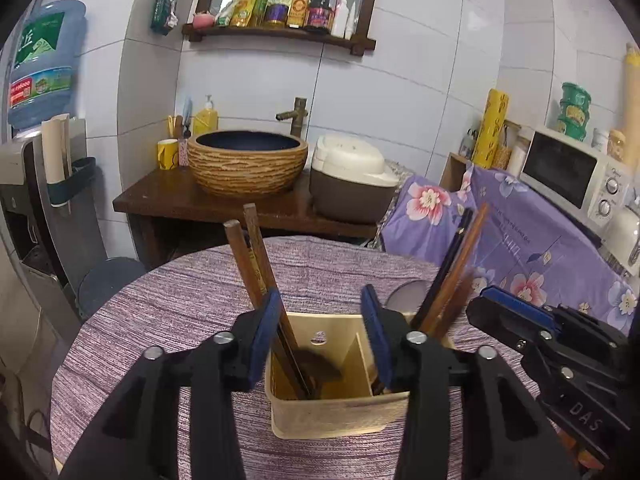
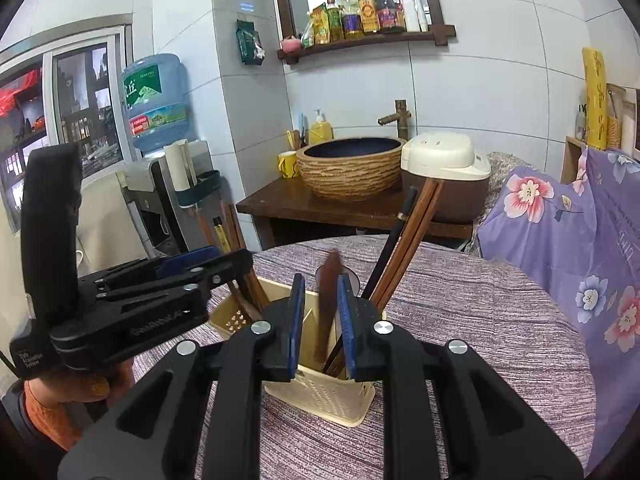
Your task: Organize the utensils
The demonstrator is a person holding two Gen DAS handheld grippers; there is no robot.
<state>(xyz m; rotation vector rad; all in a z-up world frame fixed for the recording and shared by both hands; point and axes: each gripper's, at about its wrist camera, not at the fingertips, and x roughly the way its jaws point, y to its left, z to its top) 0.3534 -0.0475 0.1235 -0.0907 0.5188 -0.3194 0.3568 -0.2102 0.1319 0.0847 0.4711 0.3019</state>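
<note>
Chopsticks (image 1: 256,260) stand in the cream utensil holder (image 1: 332,408) on the round desk (image 1: 160,312) with its purple striped cloth, and both hand-held grippers hover right over it. The holder is split into compartments. One brown pair leans in the compartment just ahead of the left hand-held gripper (image 1: 326,332), beside its left pad and touching or nearly touching it; their long axis runs steeply up and away from that gripper, tilted slightly to its left. Its jaws stand well apart and press on nothing.

A second bundle, brown sticks with one black one (image 2: 404,248), leans out of the compartment ahead of the right hand-held gripper (image 2: 320,320), rising up and to its right. A single brown stick (image 2: 326,312), blurred, stands almost upright between the right gripper's blue pads. The pads are close together but a gap shows on each side of the stick, so I judge it loose between them, not clamped.

The right gripper is the nearer one to that upright stick, and the stick's axis lies roughly in line with the slot between the pads, pointing down into the holder. My guess is the coming move depends on that stick dropping straight into its compartment and the gripper lifting clear without dragging it sideways.
</note>
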